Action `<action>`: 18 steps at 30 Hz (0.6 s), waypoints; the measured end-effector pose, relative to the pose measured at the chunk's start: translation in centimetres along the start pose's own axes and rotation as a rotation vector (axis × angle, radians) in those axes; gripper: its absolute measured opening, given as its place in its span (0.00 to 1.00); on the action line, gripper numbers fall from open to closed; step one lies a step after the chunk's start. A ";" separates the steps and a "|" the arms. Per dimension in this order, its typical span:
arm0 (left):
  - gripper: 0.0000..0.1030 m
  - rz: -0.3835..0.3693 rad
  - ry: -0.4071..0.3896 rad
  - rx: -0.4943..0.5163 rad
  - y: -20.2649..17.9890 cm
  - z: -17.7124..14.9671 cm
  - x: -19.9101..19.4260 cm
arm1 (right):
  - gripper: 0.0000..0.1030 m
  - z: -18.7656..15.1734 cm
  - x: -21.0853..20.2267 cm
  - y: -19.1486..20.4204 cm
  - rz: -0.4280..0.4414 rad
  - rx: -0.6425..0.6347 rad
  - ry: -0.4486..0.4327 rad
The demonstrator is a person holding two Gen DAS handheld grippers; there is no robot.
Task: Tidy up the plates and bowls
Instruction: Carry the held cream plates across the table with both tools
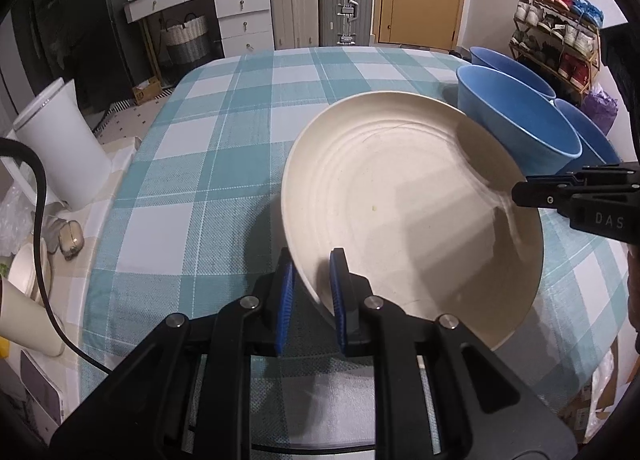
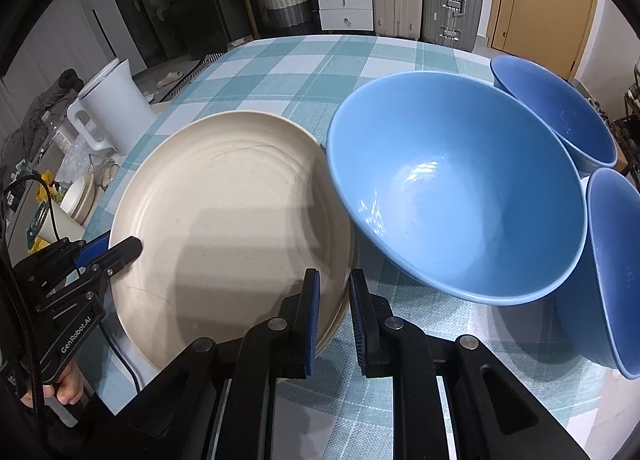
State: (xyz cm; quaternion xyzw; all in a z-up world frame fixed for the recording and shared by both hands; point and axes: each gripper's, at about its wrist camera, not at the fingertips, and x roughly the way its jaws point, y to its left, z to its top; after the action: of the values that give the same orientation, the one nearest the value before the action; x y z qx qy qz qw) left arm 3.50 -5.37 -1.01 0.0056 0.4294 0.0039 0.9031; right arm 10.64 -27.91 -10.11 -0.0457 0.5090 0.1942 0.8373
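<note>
Cream plate [image 1: 408, 211] — opposite rims pinched by left tool [image 1: 312, 292] and right tool [image 2: 334, 312], both angled down, seemingly lifted.

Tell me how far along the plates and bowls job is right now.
Done: hard to say; three blue bowls sit apart on the checked tablecloth, not stacked.
In hand: the cream plate is gripped at opposite rims by the left tongs and the right tongs; a second rim under it suggests another plate beneath.
Left: probably setting this plate down and nesting the bowls.
</note>
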 end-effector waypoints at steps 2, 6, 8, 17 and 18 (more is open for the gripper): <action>0.13 0.006 -0.001 0.007 -0.1 0.0 0.1 | 0.16 0.0 0.2 0.1 -0.007 -0.003 0.003; 0.13 0.018 -0.002 0.018 -0.3 0.1 0.2 | 0.16 -0.1 0.4 0.1 -0.015 -0.009 0.003; 0.14 0.026 0.000 0.025 -0.4 0.1 0.2 | 0.16 -0.1 0.5 0.2 -0.023 -0.015 0.005; 0.16 0.055 0.014 0.055 -0.9 0.0 0.7 | 0.16 -0.2 0.5 0.3 -0.028 -0.017 0.007; 0.16 0.061 0.018 0.060 -1.0 0.1 0.8 | 0.16 -0.2 0.5 0.3 -0.030 -0.019 0.007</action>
State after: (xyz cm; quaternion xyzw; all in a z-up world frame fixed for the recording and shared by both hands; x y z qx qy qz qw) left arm 4.06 -6.32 -1.63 0.0458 0.4370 0.0187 0.8981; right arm 10.52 -27.58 -10.59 -0.0622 0.5093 0.1862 0.8379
